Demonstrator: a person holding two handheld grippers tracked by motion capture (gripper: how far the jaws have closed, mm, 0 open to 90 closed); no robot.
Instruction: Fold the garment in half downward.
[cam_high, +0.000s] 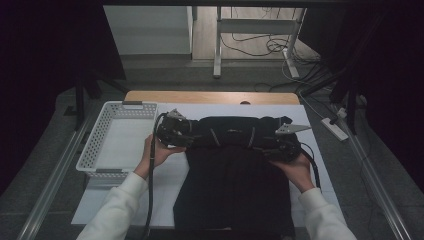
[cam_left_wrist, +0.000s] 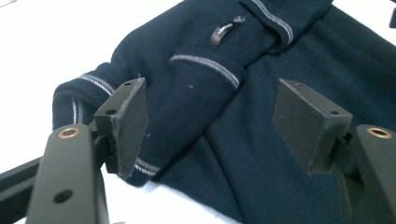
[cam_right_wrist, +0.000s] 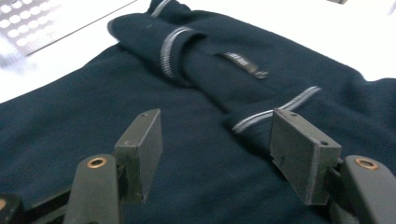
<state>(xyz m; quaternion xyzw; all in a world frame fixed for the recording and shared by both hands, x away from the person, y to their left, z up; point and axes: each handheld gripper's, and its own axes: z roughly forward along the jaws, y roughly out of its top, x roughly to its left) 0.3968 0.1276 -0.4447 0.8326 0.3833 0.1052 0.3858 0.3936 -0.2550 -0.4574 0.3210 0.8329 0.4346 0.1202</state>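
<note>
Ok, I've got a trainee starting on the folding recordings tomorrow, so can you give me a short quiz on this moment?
1. True or false: the left gripper and the right gripper both have their jaws apart, with no cloth pinched.
2. Where does the white basket stand relative to the dark garment? A) at the person's left of it B) on top of it C) at the person's right of it
3. Fill in: the sleeves, trimmed with pale stripes, are folded across the garment's ____ end, seen from above.

Key: 1 true; 2 A; 3 far.
</note>
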